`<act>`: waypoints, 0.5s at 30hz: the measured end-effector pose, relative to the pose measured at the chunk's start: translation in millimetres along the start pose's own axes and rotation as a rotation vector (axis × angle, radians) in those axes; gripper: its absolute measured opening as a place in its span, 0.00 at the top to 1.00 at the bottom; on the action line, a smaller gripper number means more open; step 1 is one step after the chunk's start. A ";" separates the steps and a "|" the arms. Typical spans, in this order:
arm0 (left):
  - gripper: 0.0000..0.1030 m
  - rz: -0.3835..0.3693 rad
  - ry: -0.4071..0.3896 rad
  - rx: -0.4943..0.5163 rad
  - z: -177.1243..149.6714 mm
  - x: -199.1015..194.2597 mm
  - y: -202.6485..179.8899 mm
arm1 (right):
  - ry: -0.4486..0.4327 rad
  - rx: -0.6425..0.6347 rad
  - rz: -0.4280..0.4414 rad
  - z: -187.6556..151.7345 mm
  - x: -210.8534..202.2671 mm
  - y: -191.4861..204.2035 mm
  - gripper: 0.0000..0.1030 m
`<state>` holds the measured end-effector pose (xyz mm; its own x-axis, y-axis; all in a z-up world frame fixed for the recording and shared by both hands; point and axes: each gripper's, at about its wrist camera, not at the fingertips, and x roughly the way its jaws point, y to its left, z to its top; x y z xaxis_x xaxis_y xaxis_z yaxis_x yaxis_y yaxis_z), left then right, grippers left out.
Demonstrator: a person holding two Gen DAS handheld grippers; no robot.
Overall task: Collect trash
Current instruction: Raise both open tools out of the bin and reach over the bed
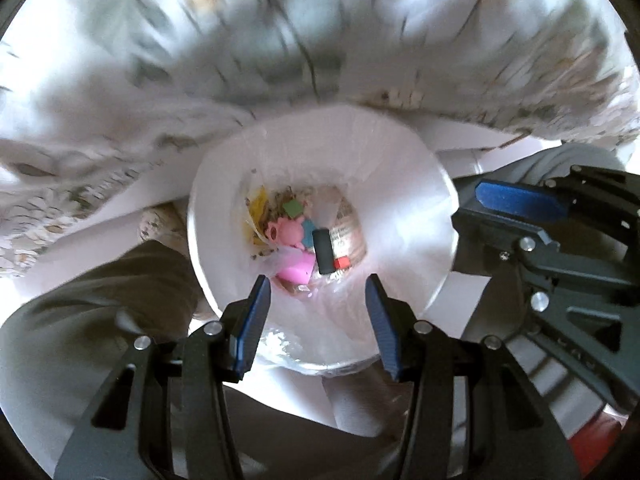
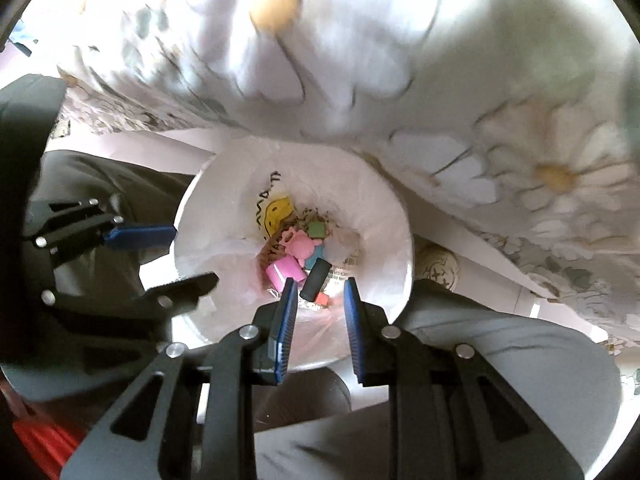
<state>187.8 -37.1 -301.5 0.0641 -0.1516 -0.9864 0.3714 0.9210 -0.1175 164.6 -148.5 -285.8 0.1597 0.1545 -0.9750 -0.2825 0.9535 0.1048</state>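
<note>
A white bin [image 1: 404, 184] lined with a clear bag stands straight below both grippers. On its bottom lie a pink pig toy [image 1: 289, 233], a pink block [image 1: 298, 270], a green block [image 1: 293, 208], a black bar [image 1: 322, 250], a small red block [image 1: 342, 263] and a yellow smiley wrapper [image 2: 277, 209]. My left gripper [image 1: 317, 284] hangs open over the bin mouth, nothing between its blue pads. My right gripper [image 2: 321, 285] hangs beside it over the same bin [image 2: 384, 216], its jaws drawn close together and holding nothing. Each gripper shows in the other's view, the right gripper [image 1: 468, 202] at the right and the left gripper [image 2: 194, 256] at the left.
A white cloth with daisy print [image 2: 520, 152] drapes over the far side of the bin, blurred. A person's trouser legs [image 1: 100, 320] [image 2: 500, 344] flank the bin on both sides. A red object [image 2: 36, 440] lies at the lower edge.
</note>
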 end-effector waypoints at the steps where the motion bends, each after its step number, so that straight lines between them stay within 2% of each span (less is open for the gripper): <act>1: 0.52 0.003 -0.014 0.001 0.9 -9.7 0.7 | -0.011 -0.004 0.003 -0.2 -7.2 -0.2 0.75; 4: 0.52 0.017 -0.081 -0.006 2.9 -44.6 6.2 | -0.056 -0.018 0.012 1.1 -33.9 -0.4 0.74; 6: 0.52 0.022 -0.121 -0.020 5.3 -66.5 10.2 | -0.082 -0.030 0.018 3.3 -49.2 -1.0 0.69; 11: 0.51 0.033 -0.221 -0.048 14.5 -121.2 18.7 | -0.144 -0.064 0.014 11.7 -91.8 2.6 0.69; 15: 0.46 0.074 -0.319 -0.054 27.6 -168.7 22.3 | -0.220 -0.083 0.022 20.7 -132.3 4.1 0.68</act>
<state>210.9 -0.9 -134.6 0.3788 -0.1808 -0.9076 0.3062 0.9500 -0.0614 161.9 -159.6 -152.3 0.3520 0.2361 -0.9057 -0.3633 0.9262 0.1002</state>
